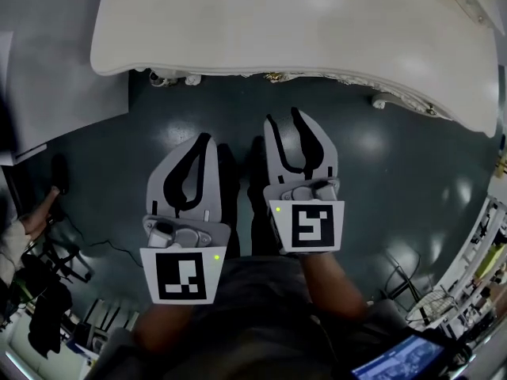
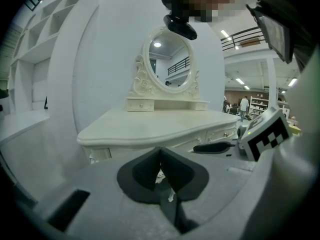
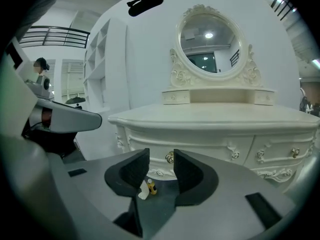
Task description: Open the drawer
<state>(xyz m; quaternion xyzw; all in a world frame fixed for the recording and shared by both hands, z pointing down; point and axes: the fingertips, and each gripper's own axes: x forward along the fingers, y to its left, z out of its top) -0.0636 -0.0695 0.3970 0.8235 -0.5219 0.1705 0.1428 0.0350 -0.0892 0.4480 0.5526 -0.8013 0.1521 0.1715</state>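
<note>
A white dressing table with carved trim stands against a white wall. An oval mirror rises at its back above two small drawers, and a tall white shelving unit stands to the side. In the head view the pale worktop fills the upper part, with dark glossy floor below it, and both claws are over the floor, short of the table's edge. The drawer runs across the table's front under the worktop. Its brass knob shows through the gap of the right claw, apart from both pads. Under the table a small yellow bottle-like thing lies on the floor beside a white scrap. The right claw is spread, with nothing between its jaws. The left claw is pressed together at the tips, pinching nothing, and points at the table's corner.
</note>
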